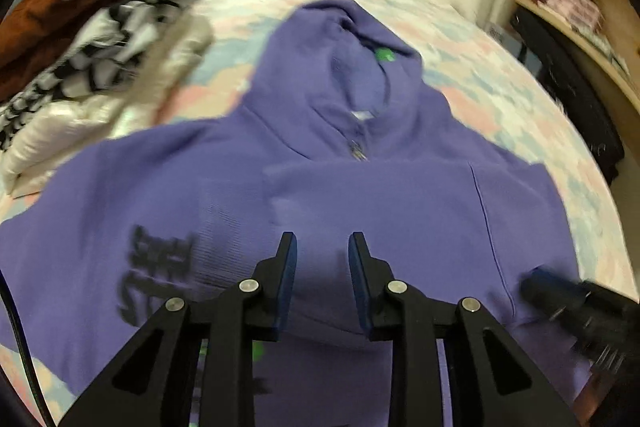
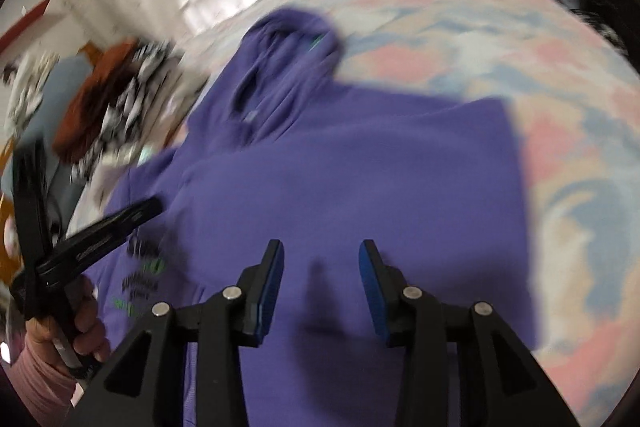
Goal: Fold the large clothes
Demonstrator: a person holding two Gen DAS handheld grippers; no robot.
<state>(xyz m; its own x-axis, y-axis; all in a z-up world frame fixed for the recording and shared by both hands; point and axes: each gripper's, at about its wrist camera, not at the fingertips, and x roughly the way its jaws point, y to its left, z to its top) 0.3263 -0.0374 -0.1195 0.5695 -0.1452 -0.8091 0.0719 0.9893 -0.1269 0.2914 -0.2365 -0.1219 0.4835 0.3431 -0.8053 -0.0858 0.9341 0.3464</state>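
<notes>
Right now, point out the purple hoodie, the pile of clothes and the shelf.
purple hoodie (image 1: pixel 400 211): left wrist view, chest panel.
pile of clothes (image 1: pixel 80 39): left wrist view, black-and-white garment.
shelf (image 1: pixel 576 23): left wrist view, front edge of a board.

We see a purple zip-up hoodie (image 1: pixel 328 195) lying flat on the pastel bedspread, hood toward twelve o'clock, one side folded across its front, black lettering at eight o'clock.
</notes>
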